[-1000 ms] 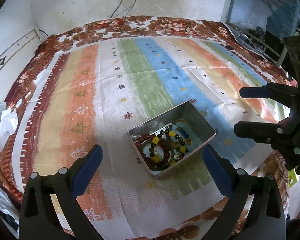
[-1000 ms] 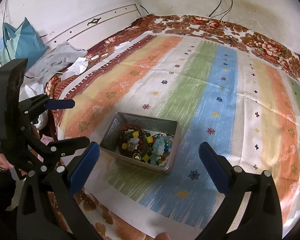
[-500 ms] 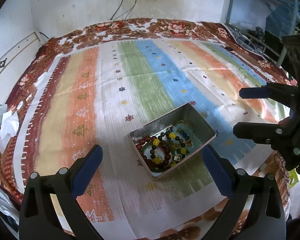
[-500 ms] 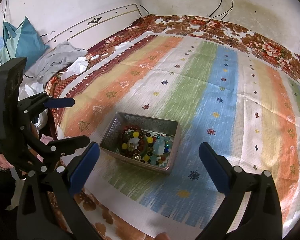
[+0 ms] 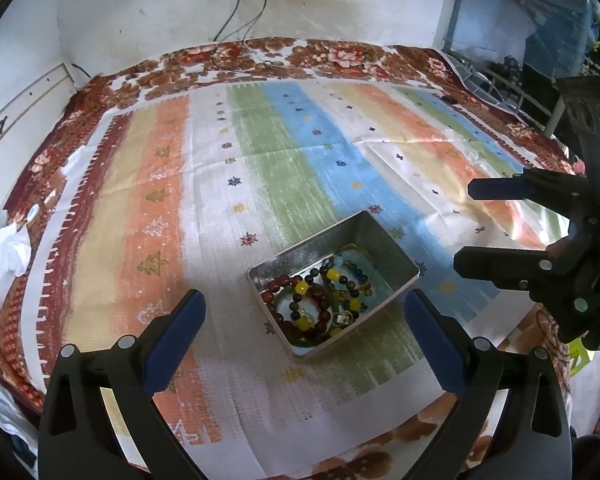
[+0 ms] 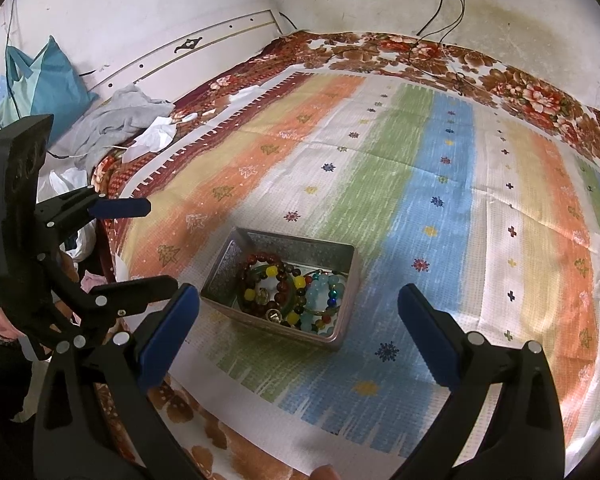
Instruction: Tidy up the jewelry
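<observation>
I had a bed against white walls, covered by a floral blanket with a striped cloth over it, and near the cloth's front edge sat the metal tin holding the beaded bracelets heaped together. Only my right view showed the blue bag and grey clothes (my left caught a railing instead). The left gripper and right gripper both hung above the cloth, jaws spread wide, grasping nothing.

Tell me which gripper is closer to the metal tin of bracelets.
Hard to call. The left gripper hovers open over the metal tin; the right gripper hovers open beside it, similarly close.
</observation>
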`<state>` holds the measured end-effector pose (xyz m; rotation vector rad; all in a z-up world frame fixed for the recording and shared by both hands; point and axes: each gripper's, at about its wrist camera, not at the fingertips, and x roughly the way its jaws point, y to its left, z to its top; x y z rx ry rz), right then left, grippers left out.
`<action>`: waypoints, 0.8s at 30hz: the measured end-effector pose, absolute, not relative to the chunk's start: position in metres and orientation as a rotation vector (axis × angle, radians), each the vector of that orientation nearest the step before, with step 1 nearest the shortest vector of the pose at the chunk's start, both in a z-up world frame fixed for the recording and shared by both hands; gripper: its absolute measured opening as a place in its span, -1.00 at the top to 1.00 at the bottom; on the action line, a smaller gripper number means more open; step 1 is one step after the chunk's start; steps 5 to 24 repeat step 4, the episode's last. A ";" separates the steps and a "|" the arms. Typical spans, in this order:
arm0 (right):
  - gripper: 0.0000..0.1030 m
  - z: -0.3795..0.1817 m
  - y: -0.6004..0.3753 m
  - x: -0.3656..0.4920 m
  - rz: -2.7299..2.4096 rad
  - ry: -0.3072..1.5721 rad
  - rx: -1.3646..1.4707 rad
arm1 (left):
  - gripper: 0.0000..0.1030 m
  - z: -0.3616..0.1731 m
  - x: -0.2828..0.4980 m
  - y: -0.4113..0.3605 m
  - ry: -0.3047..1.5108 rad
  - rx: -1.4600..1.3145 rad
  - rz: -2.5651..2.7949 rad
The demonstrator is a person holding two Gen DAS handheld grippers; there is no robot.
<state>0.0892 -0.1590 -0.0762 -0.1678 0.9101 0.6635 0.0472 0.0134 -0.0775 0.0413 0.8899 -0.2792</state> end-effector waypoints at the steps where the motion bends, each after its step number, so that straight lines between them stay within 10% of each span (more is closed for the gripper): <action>1: -0.91 -0.076 -0.159 0.089 0.663 0.911 -0.168 | -0.89 -0.078 0.047 0.013 0.892 0.042 -0.281; 24: -0.91 -0.075 -0.159 0.089 0.664 0.911 -0.168 | -0.89 -0.079 0.047 0.012 0.892 0.043 -0.279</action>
